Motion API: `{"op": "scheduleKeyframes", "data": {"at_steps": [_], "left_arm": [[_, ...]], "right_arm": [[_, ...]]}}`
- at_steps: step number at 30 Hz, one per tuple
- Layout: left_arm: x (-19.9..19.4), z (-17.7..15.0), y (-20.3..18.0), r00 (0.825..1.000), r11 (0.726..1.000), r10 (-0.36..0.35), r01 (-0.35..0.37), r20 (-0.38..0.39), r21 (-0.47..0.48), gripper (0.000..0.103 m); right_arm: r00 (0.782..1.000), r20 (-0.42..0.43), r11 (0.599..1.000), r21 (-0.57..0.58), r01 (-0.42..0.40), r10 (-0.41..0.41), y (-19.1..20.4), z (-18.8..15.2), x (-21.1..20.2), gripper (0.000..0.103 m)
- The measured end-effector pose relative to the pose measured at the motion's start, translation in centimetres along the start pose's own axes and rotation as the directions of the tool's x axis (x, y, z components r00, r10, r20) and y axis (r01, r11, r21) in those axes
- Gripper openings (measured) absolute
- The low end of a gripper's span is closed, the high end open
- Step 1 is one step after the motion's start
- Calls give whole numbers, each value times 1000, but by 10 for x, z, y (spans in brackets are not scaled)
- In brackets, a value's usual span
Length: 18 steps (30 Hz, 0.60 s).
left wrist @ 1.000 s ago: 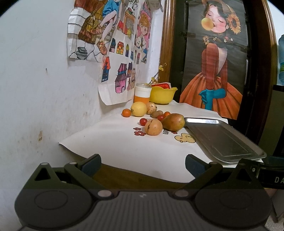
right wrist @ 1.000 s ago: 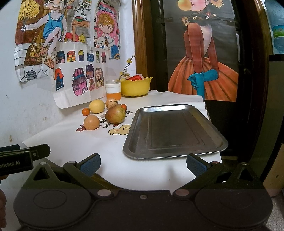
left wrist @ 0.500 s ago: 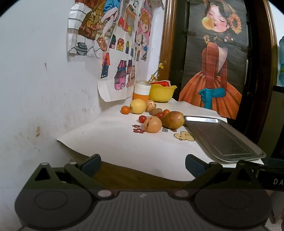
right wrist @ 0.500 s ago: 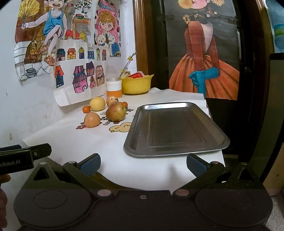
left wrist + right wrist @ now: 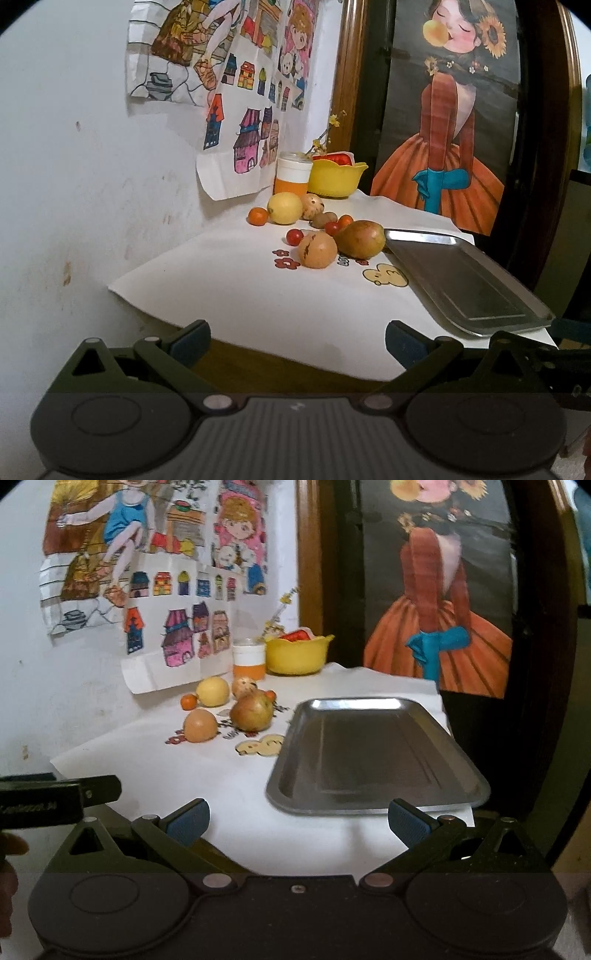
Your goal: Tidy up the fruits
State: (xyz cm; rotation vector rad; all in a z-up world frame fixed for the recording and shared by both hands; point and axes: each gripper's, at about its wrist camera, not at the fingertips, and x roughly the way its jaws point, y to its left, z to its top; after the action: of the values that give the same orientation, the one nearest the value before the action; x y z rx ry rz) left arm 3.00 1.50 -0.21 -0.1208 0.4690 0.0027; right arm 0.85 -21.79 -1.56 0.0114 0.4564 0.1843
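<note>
Indoors, white-covered table [image 5: 258,295], metal tray [image 5: 369,753], both hand-held grippers [image 5: 297,338] [image 5: 297,818] spread wide, empty

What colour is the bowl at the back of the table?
Yellow bowl, clearest in the left wrist view.

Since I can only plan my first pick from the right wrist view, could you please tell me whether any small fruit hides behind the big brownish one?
Observer: Yes. The left wrist view shows a red cherry tomato tucked behind it, next to the tan round fruit.
Operator: Thank you. Is the left hand-held gripper free?
Observer: Yes. The left hand-held gripper is open and holds nothing.
</note>
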Motion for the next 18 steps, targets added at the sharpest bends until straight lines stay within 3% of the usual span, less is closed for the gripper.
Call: {"op": "scheduleKeyframes", "data": {"at_steps": [8, 18], "left_arm": [[24, 27, 8, 999, 1000, -15, 15, -32, 1, 103], [75, 61, 12, 992, 998, -64, 63, -111, -18, 103]], "right_arm": [[994, 1, 983, -148, -105, 106, 0, 22, 19, 103], [972, -88, 945, -232, -232, 217, -23, 72, 69, 103]]}}
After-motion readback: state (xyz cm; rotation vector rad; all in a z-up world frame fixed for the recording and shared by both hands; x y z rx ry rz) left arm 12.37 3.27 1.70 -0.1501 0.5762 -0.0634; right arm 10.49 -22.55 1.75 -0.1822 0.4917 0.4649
